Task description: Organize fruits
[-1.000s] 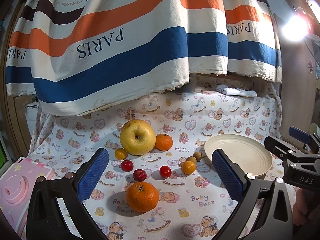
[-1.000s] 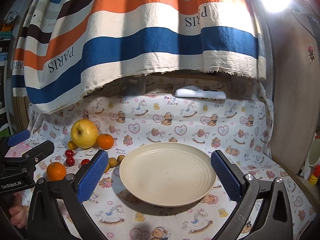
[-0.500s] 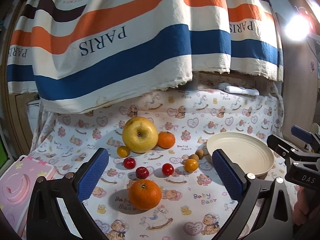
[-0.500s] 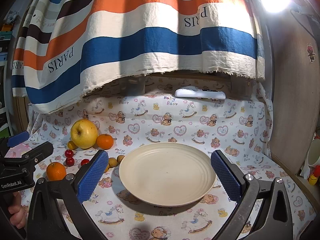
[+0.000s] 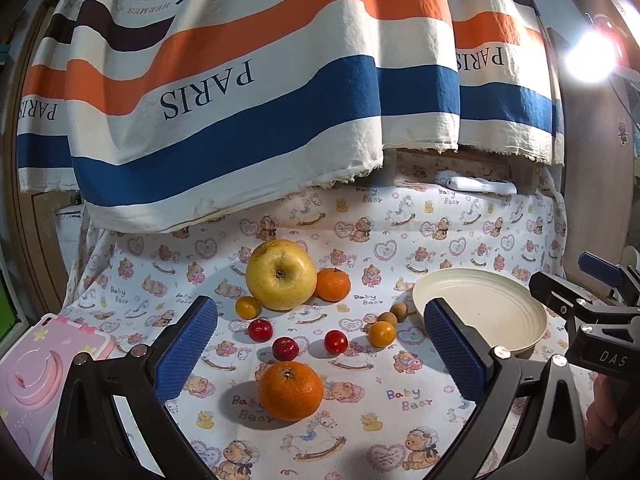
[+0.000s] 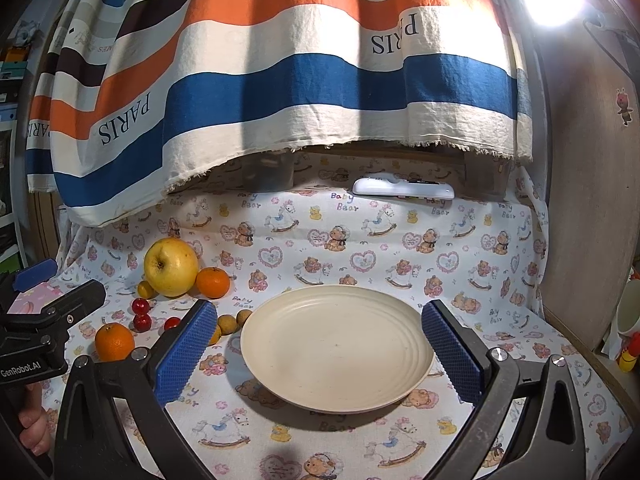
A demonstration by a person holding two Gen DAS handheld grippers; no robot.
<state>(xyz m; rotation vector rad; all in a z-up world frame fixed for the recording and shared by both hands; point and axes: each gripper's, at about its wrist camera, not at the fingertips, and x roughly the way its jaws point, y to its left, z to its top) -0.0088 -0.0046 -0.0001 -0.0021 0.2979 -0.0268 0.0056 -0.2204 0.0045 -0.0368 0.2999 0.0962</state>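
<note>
- Fruit lies scattered on a white cotton tablecloth printed with teddy bears, hearts and rocking horses.
- Left gripper, black with blue textured pads, stands with its jaws wide apart and nothing between them; it hovers above the cloth, facing the fruit.
- Large round orange sits nearest that gripper, framed between its two pads but not touched by them.
- Three small red cherry-like fruits form a loose row just behind the orange.
- Big yellow apple rests farther back, its stem hollow facing the camera, with a smaller orange tangerine touching its right side and a small yellow-orange round fruit just beside its lower left.
- Another small yellow-orange fruit and two little brown round fruits lie near the left rim of a cream ribbed round plate.
- That plate holds no fruit and lies on the cloth right of the fruit group.
- Right gripper, the same black and blue design, is spread wide and holds nothing; the plate sits framed between its pads, apart from both.
- Striped cream, orange, blue and brown fabric lettered "PARIS" hangs behind the table.
- White slim remote control lies at the back edge of the cloth.
- Pink plastic case sits at the far left.
- Fingers of a hand grip the left gripper's handle in the right wrist view.
</note>
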